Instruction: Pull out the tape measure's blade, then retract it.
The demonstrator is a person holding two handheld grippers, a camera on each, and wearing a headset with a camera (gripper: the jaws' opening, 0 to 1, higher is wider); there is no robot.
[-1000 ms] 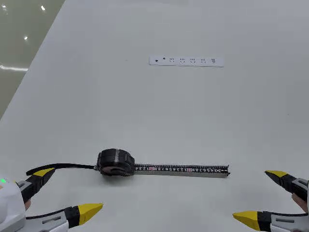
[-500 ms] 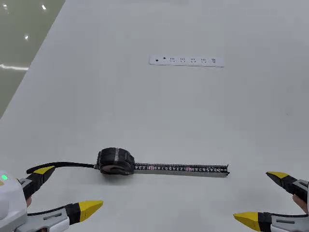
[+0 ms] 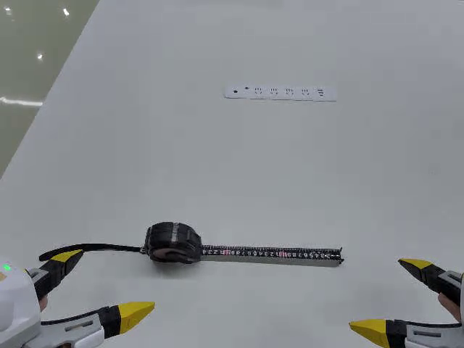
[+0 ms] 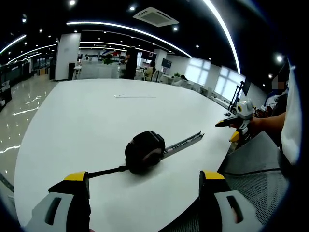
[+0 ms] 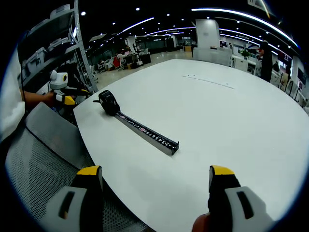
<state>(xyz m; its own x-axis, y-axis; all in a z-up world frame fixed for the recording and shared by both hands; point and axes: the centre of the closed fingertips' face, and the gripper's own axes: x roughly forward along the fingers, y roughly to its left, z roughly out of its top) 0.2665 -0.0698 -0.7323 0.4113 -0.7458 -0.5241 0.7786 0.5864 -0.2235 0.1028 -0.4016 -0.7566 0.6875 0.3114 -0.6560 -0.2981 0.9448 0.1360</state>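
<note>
STEP: retract, by my judgement; pin the tape measure (image 3: 172,243) with your left gripper (image 3: 109,283), guide the blade (image 3: 272,254) tip with your right gripper (image 3: 386,294) | FINGERS: both pairs wide open, holding nothing | LOOK: black case on the tabletop (image 3: 217,159), blade lying flat rightward, strap (image 3: 87,249) trailing left

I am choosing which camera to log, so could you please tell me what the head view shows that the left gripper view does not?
Head view adds: a green light on the left gripper body, and readable numbers on the blade. Left gripper view adds: the ceiling vent, a mesh chair and the arm holding the right gripper. Shared: the tape measure on the white table, blade out, its black strap, the power strip, both grippers open and clear of it.
</note>
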